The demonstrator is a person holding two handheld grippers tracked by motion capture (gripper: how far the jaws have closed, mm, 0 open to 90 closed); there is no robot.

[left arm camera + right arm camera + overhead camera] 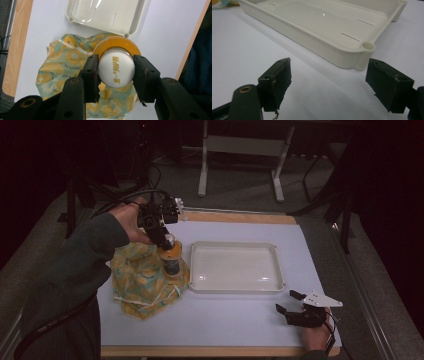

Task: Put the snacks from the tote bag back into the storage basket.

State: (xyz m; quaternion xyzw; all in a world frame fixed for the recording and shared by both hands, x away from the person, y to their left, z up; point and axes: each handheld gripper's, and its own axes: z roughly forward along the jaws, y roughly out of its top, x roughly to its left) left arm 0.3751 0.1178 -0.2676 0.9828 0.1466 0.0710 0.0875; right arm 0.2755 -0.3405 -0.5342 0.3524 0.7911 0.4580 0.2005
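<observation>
Left gripper (116, 72) is clamping the white cap of the jar (172, 258), jar axis upright, hanging over the lemon-print cloth (137, 280); cream tray (280, 265) is lying at 3 o'clock from it, just beside. Jar: orange collar, dark label. Right gripper (328, 82) is resting agape, holding nothing, near the tray's corner

Left tongs (169, 242) raised at the far left, pointing down, jaws clamped tight, left forearm reaching in from the near-left corner. Right tongs (289, 302) low at the near right, jaws spread wide, nothing between.
</observation>
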